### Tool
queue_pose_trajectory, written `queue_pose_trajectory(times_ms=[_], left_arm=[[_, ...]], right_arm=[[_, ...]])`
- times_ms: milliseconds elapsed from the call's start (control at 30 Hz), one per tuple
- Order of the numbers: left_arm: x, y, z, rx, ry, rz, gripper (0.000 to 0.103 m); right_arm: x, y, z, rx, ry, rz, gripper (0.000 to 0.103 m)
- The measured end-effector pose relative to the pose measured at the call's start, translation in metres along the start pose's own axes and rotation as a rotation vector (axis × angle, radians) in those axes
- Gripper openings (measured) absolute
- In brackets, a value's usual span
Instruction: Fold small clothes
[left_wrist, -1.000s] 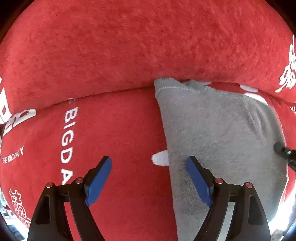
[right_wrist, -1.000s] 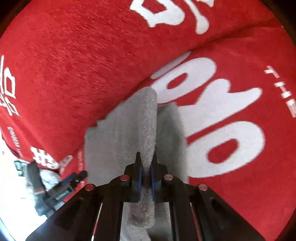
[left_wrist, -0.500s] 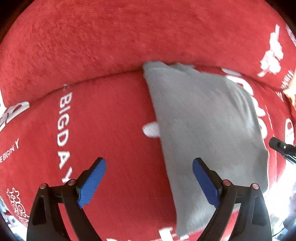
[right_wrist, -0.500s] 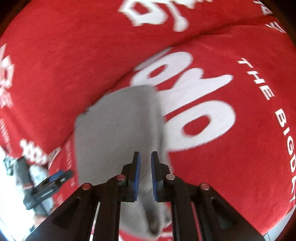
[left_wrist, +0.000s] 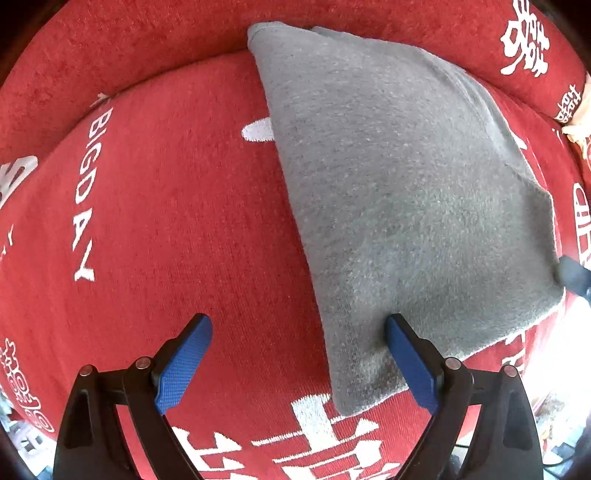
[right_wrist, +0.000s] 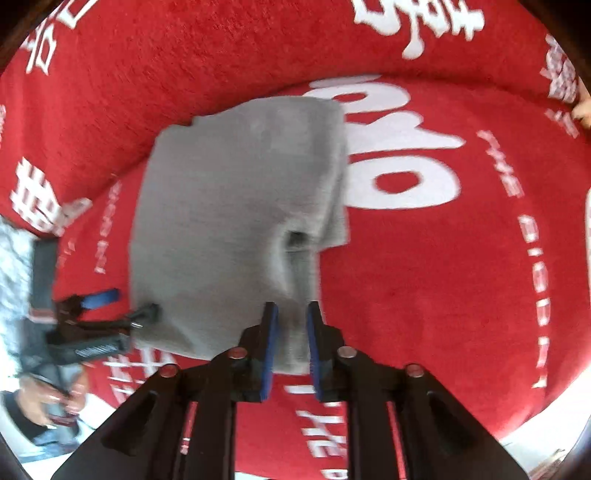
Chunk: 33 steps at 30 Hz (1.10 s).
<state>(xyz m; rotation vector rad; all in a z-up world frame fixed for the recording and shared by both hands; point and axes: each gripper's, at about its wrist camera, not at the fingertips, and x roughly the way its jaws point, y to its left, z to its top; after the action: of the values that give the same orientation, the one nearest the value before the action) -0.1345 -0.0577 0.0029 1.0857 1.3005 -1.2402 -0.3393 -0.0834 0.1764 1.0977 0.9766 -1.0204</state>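
Note:
A folded grey knit garment (left_wrist: 402, 184) lies flat on a red cushion with white lettering (left_wrist: 166, 206). My left gripper (left_wrist: 299, 354) is open and empty, hovering over the garment's near left edge, its right finger above the cloth. In the right wrist view the same garment (right_wrist: 229, 214) lies folded with a small flap at its right side. My right gripper (right_wrist: 290, 343) is slightly open over the garment's near edge, and nothing is pinched between its blue pads (right_wrist: 269, 343).
The red cushion's back rest (left_wrist: 147, 40) rises behind the garment. The cushion's front edge (right_wrist: 535, 417) drops off at the lower right. The left gripper and the person's hand (right_wrist: 70, 339) show at the left of the right wrist view.
My right gripper has let go of the grey fold and opened a little; the fold now lies flat. Both grippers have pulled back, so the garment looks farther away.

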Motion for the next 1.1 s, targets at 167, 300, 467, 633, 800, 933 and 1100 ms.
queue_pose_trajectory(times_ms=[167, 300, 467, 633, 800, 933, 1100], left_arm=[[-0.001, -0.003, 0.001, 0.016, -0.005, 0.012, 0.095], [-0.001, -0.004, -0.005, 0.009, -0.004, 0.007, 0.095], [0.002, -0.001, -0.007, -0.014, 0.006, 0.004, 0.095], [0.000, 0.001, -0.005, -0.017, 0.025, 0.008, 0.095], [-0.009, -0.001, 0.003, -0.023, 0.039, 0.026, 0.095], [-0.014, -0.006, 0.005, -0.036, 0.045, 0.040, 0.095], [-0.022, -0.014, 0.007, -0.052, 0.053, 0.053, 0.095]], right_arm=[[0.012, -0.014, 0.001, 0.086, 0.063, 0.124, 0.007], [0.024, -0.028, -0.007, 0.136, 0.092, 0.083, 0.006], [0.036, -0.037, -0.017, 0.171, 0.103, 0.084, 0.006], [0.027, -0.038, -0.022, 0.176, 0.124, 0.090, 0.008], [0.013, -0.046, -0.021, 0.226, 0.107, 0.077, 0.016], [-0.002, -0.053, -0.012, 0.229, 0.083, 0.043, 0.019], [-0.008, -0.060, 0.001, 0.247, 0.078, 0.048, 0.036]])
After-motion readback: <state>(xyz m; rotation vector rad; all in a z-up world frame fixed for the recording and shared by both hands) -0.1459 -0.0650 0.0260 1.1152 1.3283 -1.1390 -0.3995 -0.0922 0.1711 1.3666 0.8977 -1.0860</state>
